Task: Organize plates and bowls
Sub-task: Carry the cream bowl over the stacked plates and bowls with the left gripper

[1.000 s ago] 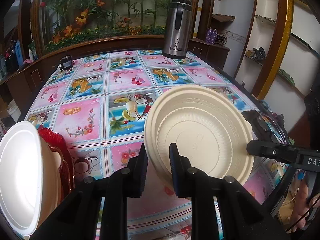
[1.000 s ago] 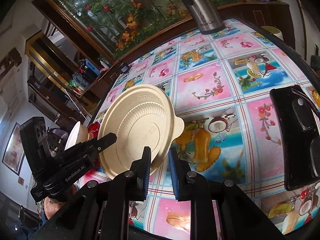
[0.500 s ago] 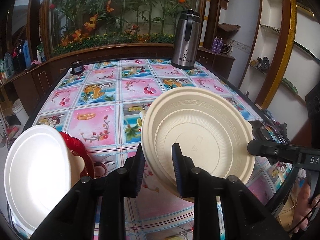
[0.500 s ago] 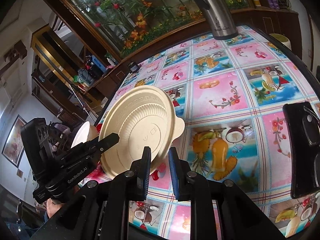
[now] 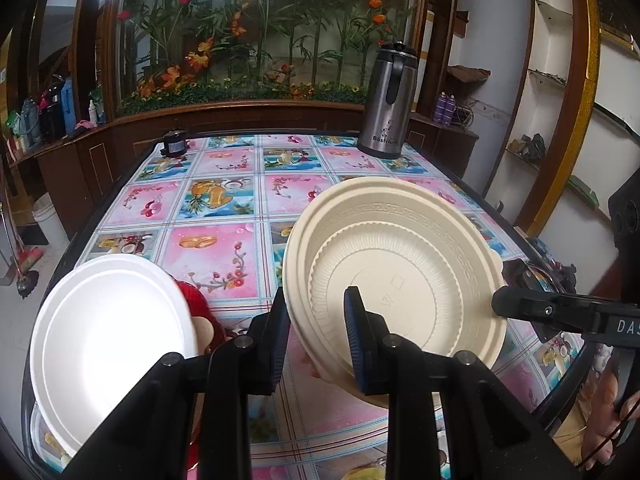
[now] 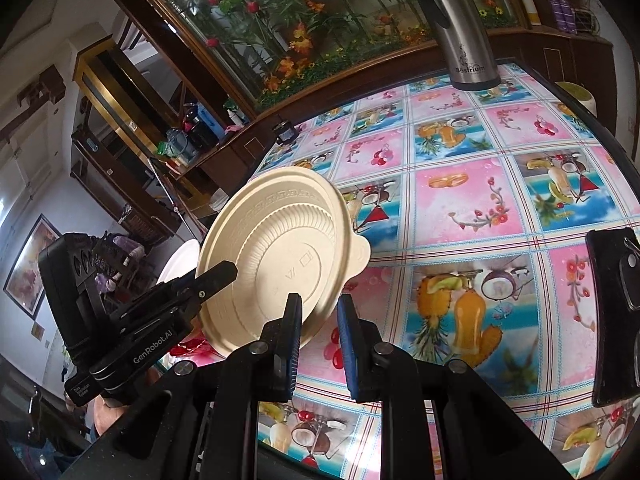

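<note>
1. Cream plastic bowl (image 5: 404,280), tilted on edge with its underside toward both cameras, is held up above the tablecloth (image 5: 216,256) over the near part of the table.
2. Left gripper (image 5: 316,336): jaws narrow, pinching the bowl's near-left rim; blue pads sit on either side of the rim wall.
3. Right gripper (image 6: 318,328): jaws narrow, clamped on the bowl's lower rim in its own view; in the left wrist view its black finger tip (image 5: 516,304) touches the bowl's right edge.
4. Bowl has a ribbed wall, a key-pattern band below the rim and a small tab (image 6: 358,254) on its right side.
5. White plate (image 5: 112,344) sits at the near-left corner of the table, tilted, leaning over red dishes (image 5: 196,300). Only slivers of the red show, so I can't tell how many.
6. Steel thermos jug (image 5: 386,100) stands upright at the far right of the table, well apart from the bowl.
7. Small black object (image 5: 174,146) sits at the far-left edge of the table.
8. Black flat device (image 6: 614,320) lies on the table's right side, near edge.
9. Fingers of a person's hand (image 5: 612,412) show at the near right, on the right tool's handle.
10. Glass case with artificial flowers (image 5: 256,32) runs behind the table's far edge.
</note>
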A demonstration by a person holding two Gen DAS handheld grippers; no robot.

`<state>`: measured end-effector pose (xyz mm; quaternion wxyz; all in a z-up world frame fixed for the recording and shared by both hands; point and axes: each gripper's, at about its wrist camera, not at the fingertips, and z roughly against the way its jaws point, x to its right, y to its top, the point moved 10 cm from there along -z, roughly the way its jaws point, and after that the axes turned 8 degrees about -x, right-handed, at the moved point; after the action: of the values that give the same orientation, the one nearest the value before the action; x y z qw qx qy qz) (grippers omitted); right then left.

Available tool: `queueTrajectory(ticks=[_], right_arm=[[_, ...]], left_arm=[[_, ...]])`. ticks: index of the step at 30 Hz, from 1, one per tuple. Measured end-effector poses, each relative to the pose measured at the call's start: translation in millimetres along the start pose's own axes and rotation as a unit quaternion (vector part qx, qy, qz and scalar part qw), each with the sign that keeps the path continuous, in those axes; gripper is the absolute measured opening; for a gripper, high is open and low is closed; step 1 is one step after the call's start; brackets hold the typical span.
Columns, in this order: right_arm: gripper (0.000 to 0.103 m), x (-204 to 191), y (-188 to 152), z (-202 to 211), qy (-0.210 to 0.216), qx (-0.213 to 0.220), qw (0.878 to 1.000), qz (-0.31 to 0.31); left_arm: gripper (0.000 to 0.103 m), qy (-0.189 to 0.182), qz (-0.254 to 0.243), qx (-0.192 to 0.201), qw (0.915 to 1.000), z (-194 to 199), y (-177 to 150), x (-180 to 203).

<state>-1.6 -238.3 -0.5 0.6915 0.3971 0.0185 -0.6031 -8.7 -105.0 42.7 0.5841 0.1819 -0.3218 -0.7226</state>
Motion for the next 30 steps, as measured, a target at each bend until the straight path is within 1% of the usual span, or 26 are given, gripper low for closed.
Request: queueTrajectory(ticks=[5,9,12,16,19,25,30], right_arm=[[0.020,-21.2,10.4,2.5,0.009,0.006,1.000,0.018],[0.020,-52.1,21.4,1.6,0.023,0.011,0.998,0.049],[0.020,-78.5,26.5,-5.3,0.042,0.007,0.997,0.068],[0.020,-112.9,27.7,-25.3,0.077,-0.014,0.994,0.080],[0.020,-129.6,25.2,-44.0,0.092,-0.036,0.992,0.083],[0.020,-152.9,12.7,-87.1,0.106,-0.084,0.987,0.086],[0.020,-160.6,2.6,-110.3,0.101,-0.109,0.985,0.089]], left_arm=[[0.024,0.009,0.010,0.019,0.9997,25.0,4.4,-18.2],[0.025,0.027,0.025,0.040,0.9985,51.3,6.5,-42.9],[0.027,0.041,0.039,0.048,0.9973,68.4,3.3,-65.2],[0.028,0.067,0.057,0.053,0.9947,84.7,-5.2,-96.1],[0.028,0.083,0.075,0.048,0.9926,87.9,-16.2,-119.7],[0.028,0.099,0.112,0.033,0.9883,82.6,-36.5,-154.0],[0.028,0.105,0.126,0.021,0.9863,76.7,-46.1,-168.4]])
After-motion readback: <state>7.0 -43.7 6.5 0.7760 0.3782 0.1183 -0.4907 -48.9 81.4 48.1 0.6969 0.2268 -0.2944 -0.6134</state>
